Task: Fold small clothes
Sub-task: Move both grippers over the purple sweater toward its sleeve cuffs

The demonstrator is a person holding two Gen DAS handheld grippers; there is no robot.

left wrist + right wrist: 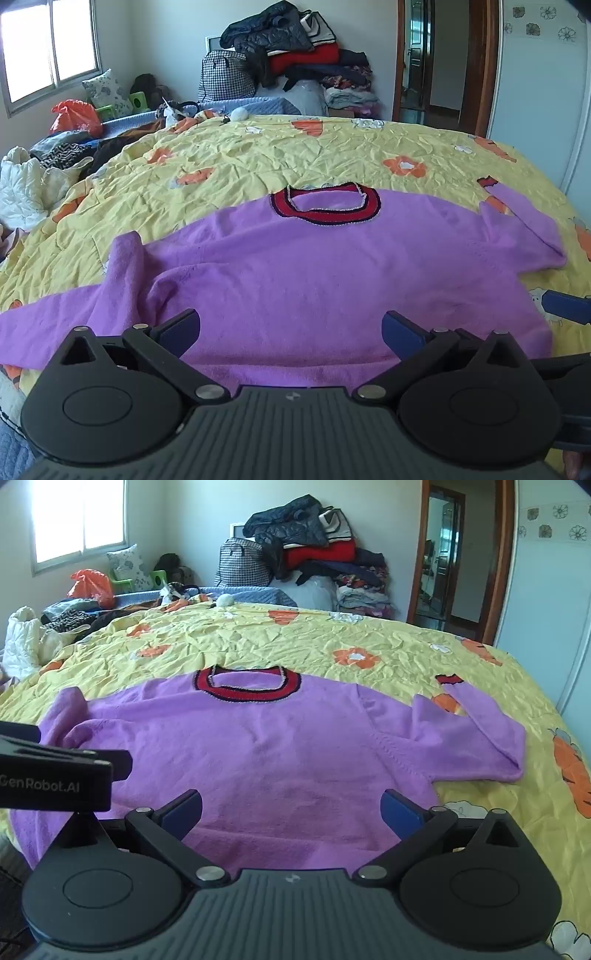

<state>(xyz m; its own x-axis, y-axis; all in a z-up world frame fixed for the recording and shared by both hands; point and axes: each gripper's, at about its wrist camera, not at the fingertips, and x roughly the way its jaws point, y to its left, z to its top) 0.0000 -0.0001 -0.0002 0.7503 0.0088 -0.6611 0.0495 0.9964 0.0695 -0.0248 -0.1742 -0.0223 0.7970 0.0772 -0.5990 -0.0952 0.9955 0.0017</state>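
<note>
A small purple sweater [295, 266] with a red and black collar [325, 206] lies spread flat on the bed, collar away from me. Its left sleeve [122, 273] is bunched and folded over, its right sleeve [528, 225] bends back with a red cuff. My left gripper [291, 328] is open over the sweater's near hem, holding nothing. In the right wrist view the sweater [258, 746] fills the middle. My right gripper [291, 808] is open above the hem, empty. The left gripper's body [55, 775] shows at the left edge there.
The bed has a wrinkled yellow quilt [295, 151] with orange flowers. A heap of clothes [295, 55] and a checked bag [227, 77] stand at the far end. More clothes and an orange bag [75, 116] lie at the left. A doorway [436, 62] is at the far right.
</note>
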